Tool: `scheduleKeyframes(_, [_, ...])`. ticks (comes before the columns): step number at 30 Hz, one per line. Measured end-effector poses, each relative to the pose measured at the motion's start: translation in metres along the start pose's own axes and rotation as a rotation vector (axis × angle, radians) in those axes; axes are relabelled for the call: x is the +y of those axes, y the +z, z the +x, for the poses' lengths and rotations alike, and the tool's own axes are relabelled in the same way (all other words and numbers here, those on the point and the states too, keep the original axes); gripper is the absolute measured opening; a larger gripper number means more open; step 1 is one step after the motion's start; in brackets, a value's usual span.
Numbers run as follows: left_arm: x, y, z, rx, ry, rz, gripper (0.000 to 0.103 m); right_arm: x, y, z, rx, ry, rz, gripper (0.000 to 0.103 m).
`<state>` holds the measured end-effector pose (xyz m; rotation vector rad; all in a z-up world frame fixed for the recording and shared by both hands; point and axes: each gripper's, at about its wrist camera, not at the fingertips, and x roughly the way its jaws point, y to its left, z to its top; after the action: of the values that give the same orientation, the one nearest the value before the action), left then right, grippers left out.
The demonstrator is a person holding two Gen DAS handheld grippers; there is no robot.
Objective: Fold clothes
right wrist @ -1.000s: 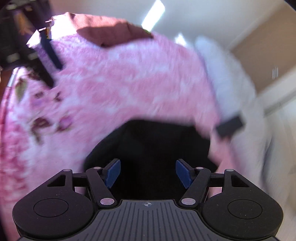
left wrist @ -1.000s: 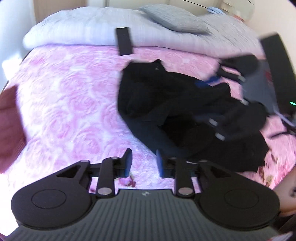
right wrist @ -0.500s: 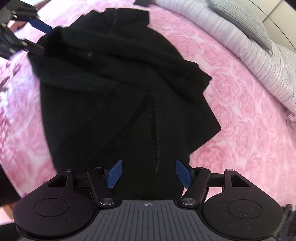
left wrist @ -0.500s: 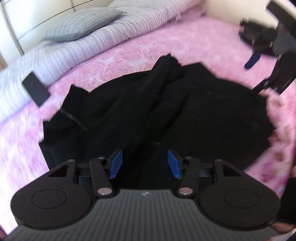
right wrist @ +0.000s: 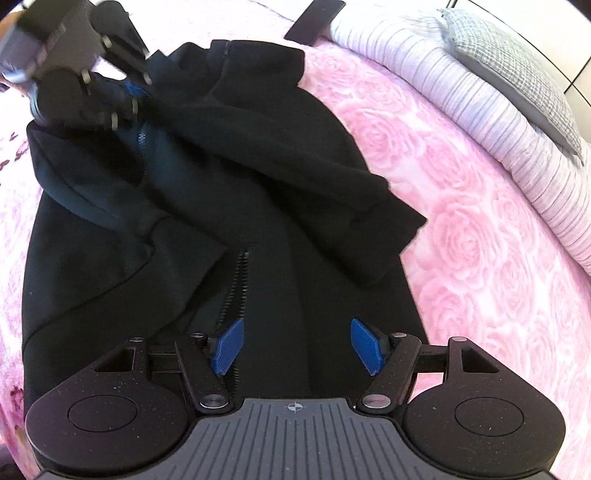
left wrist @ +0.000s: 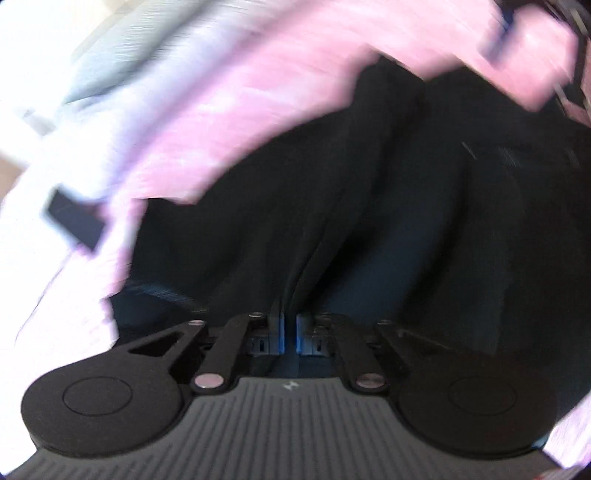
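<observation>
We angle our left gripper (left wrist: 290, 328) down, freshly pinched on the black zip-up fleece jacket (right wrist: 229, 206); our right gripper (right wrist: 297, 345) hovers spread above it.

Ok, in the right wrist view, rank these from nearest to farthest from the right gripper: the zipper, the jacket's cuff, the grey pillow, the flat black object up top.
1. Zipper, just ahead of the right gripper, toward its left finger.
2. Cuff of the black jacket, ahead to the right.
3. Grey pillow, upper right, and flat black object, top centre: too close to call.
</observation>
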<state>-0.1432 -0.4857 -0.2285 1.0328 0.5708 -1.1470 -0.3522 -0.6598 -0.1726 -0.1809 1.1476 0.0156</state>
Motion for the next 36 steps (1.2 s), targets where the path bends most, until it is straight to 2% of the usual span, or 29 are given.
scheduleKeyframes(3, [0.059, -0.027, -0.051, -0.015, 0.163, -0.263, 0.004, -0.009, -0.002, -0.006, -0.002, 0.000, 0.006, 0.068])
scheduleKeyframes(6, [0.122, -0.087, -0.101, 0.032, 0.378, -0.489, 0.004, -0.014, 0.004, 0.006, 0.004, 0.000, 0.020, 0.068])
scheduleKeyframes(7, [0.144, -0.111, -0.116, 0.061, 0.448, -0.562, 0.004, -0.016, 0.007, 0.009, 0.009, 0.000, 0.023, 0.068])
scheduleKeyframes(8, [0.159, -0.137, -0.120, 0.117, 0.482, -0.612, 0.006, -0.017, 0.011, 0.011, 0.015, -0.001, 0.021, 0.068])
scheduleKeyframes(9, [0.173, -0.162, -0.123, 0.178, 0.508, -0.658, 0.015, -0.017, 0.016, 0.016, 0.019, -0.004, 0.015, 0.068])
scheduleKeyframes(10, [0.188, -0.187, -0.126, 0.239, 0.534, -0.704, 0.039, -0.016, 0.023, 0.024, 0.023, -0.008, 0.004, 0.068])
scheduleKeyframes(11, [0.202, -0.213, -0.129, 0.301, 0.560, -0.750, 0.052, -0.015, 0.031, 0.029, 0.026, -0.009, -0.005, 0.068])
scheduleKeyframes(12, [0.207, -0.228, -0.128, 0.343, 0.554, -0.755, 0.061, -0.015, 0.038, 0.032, 0.028, -0.008, -0.012, 0.068])
scheduleKeyframes(14, [0.202, -0.241, -0.121, 0.370, 0.515, -0.719, 0.061, -0.016, 0.054, 0.038, 0.022, -0.010, -0.008, 0.068])
scheduleKeyframes(16, [0.192, -0.243, -0.111, 0.359, 0.461, -0.690, 0.061, -0.021, 0.071, 0.051, 0.023, -0.013, 0.017, 0.068])
scheduleKeyframes(20, [0.187, -0.233, -0.076, 0.323, 0.295, -0.745, 0.059, -0.037, 0.104, 0.082, 0.042, -0.045, 0.085, 0.068])
scheduleKeyframes(22, [0.184, -0.217, -0.059, 0.259, 0.212, -0.726, 0.059, -0.045, 0.118, 0.098, 0.043, -0.046, 0.123, 0.068])
scheduleKeyframes(25, [0.183, -0.183, -0.030, 0.121, 0.112, -0.638, 0.062, -0.055, 0.137, 0.124, 0.040, -0.021, 0.173, 0.068])
scheduleKeyframes(29, [0.197, -0.141, 0.032, -0.005, -0.005, -0.547, 0.062, -0.065, 0.155, 0.152, 0.016, 0.010, 0.168, 0.068])
scheduleKeyframes(32, [0.210, -0.113, 0.085, -0.052, -0.029, -0.465, 0.062, -0.069, 0.163, 0.172, -0.003, 0.039, 0.128, 0.068])
scheduleKeyframes(34, [0.219, -0.099, 0.118, -0.049, -0.052, -0.413, 0.062, -0.073, 0.166, 0.184, -0.015, 0.065, 0.112, 0.068])
scheduleKeyframes(36, [0.227, -0.086, 0.146, -0.035, -0.089, -0.357, 0.062, -0.083, 0.167, 0.193, -0.023, 0.118, 0.158, 0.068])
